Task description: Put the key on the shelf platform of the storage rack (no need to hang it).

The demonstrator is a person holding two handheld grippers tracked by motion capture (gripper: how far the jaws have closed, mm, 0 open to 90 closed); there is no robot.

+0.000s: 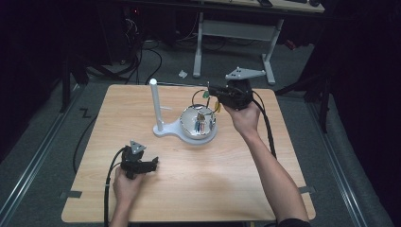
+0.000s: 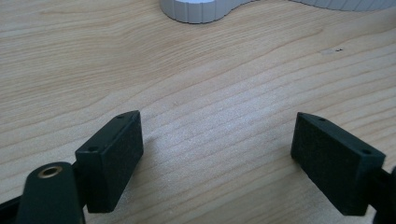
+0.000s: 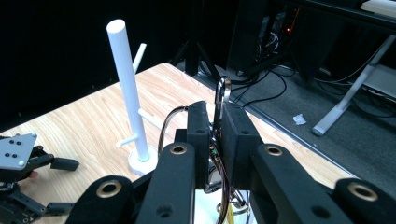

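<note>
Right tongs [image 1: 211, 90] up over the far side of the bowl [image 1: 198, 122], jaws clamped on a thin metal ring [image 3: 222, 95]. From the right gripper view the ring stands on edge between the pads, top of it poking above them. Dark loops and a yellow-green bit [image 1: 206, 94] hang below toward the bowl; I can't tell whether they are joined to the ring.

Bowl is shiny, sits on the round end of the white stand [image 1: 166, 130]. More rings and small coloured pieces lie inside it, too small to sort out.

White post [image 3: 127, 88] rises from the stand's other end, with short pegs sticking out of it. Nothing hangs on post or pegs as far as I can see.

Left tongs [image 1: 150, 165] rest low on the table [image 1: 236, 189] near my side, jaws wide apart, holding nothing. Bare wood between the pads [image 2: 112, 158].

My read: one ring lifted clear of the bowl, none placed yet. Left to do, likely: carry it across to the post, hang it, then go back for the rest. Early in the job.
</note>
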